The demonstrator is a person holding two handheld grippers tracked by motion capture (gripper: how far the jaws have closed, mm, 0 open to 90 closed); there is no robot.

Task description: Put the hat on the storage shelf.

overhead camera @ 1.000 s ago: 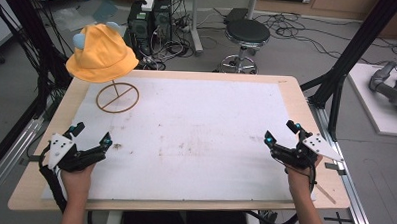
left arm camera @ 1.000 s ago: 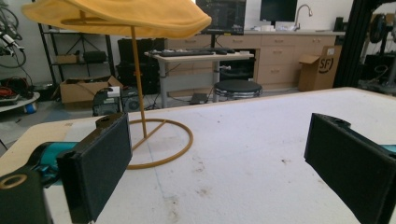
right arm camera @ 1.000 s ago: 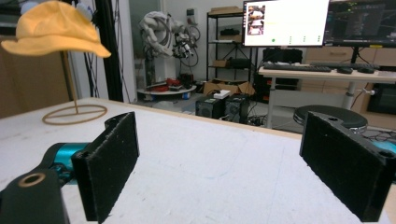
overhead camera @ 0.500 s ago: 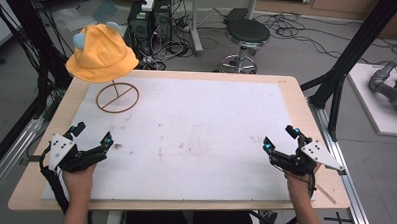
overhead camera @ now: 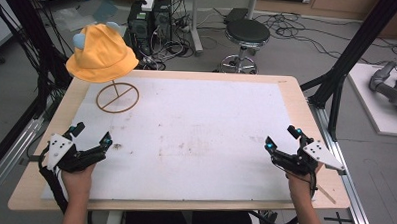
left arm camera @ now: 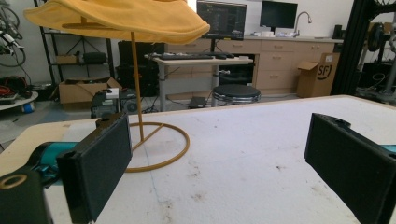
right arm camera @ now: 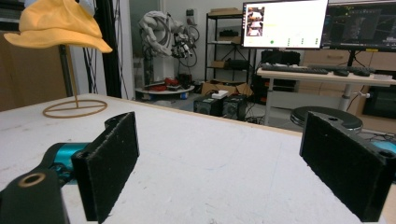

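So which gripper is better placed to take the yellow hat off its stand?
Left, probably: the left gripper sits on the same side of the table as the hat and stand; the right gripper is across the table.

Bare tabletop (overhead camera: 196,127) open across the middle and right; far-left corner blocked by hat stand (overhead camera: 117,97) under overhanging yellow hat (overhead camera: 101,55)
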